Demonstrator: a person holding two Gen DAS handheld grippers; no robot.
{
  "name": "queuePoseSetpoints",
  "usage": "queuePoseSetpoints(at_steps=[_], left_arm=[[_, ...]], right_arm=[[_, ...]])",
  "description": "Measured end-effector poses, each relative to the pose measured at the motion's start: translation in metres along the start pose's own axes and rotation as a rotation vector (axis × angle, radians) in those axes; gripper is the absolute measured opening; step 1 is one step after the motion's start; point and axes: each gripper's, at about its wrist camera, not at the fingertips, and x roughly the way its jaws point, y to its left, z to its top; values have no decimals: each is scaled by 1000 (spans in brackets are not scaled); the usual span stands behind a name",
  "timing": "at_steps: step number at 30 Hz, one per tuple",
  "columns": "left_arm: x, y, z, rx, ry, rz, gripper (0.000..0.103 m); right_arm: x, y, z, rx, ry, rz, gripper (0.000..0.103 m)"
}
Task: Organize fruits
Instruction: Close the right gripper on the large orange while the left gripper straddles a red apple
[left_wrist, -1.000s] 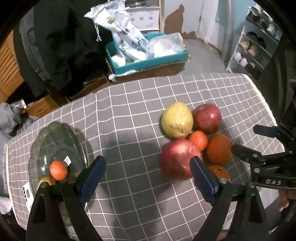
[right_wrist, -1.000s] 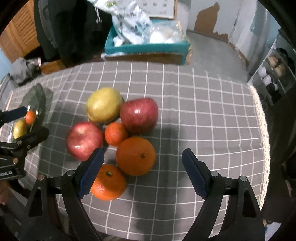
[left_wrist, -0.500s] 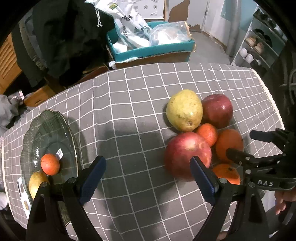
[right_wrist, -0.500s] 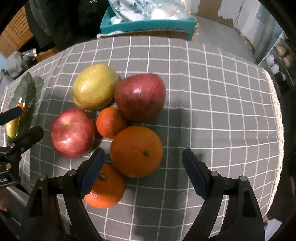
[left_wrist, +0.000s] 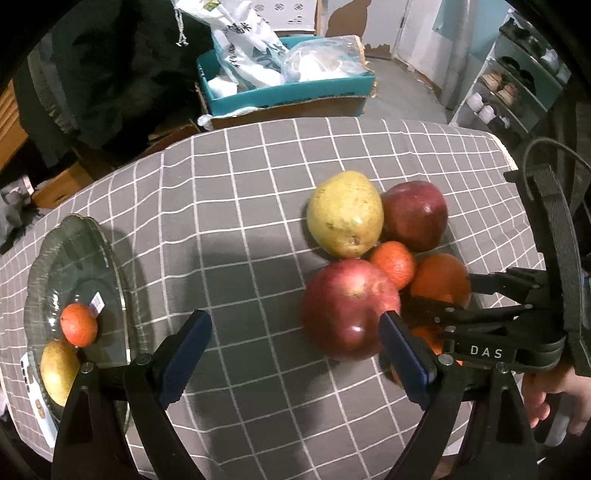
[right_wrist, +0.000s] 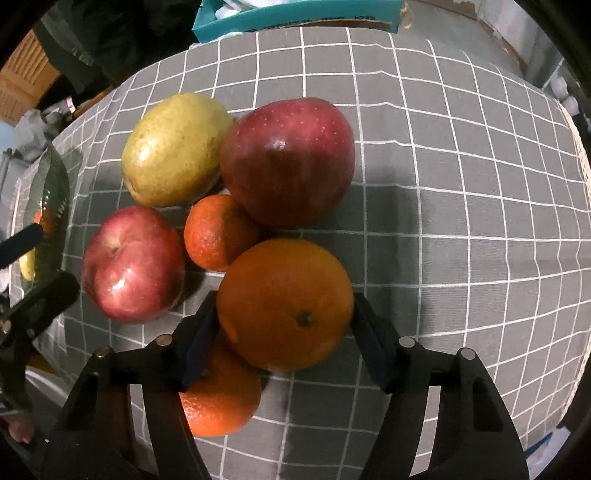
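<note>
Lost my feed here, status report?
Right gripper closed around big orange. Left gripper open, empty. Glass plate holds two fruits. Small orange crowds beneath.

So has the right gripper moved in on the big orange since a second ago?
Yes. The right gripper has come forward; its pads now flank the big orange, which sits unmoved beside the tangerine.

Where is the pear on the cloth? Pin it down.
In the right wrist view the pear lies at the far left of the fruit pile, against the dark red apple and just beyond the small tangerine.
</note>
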Motion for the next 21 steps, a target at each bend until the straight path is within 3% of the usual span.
queuePoseSetpoints(at_steps=[6,13,21], left_arm=[[8,-14,1,32,13,-10,93],[28,-26,2,32,61,-28,93],[47,-35,2,29,106,-24,93]], right_arm=[[-18,-17,-5,30,-72,-60,66],[-41,-35,-3,23,-169,-194,66],[-39,-42,-10,32,-157,-195,66]])
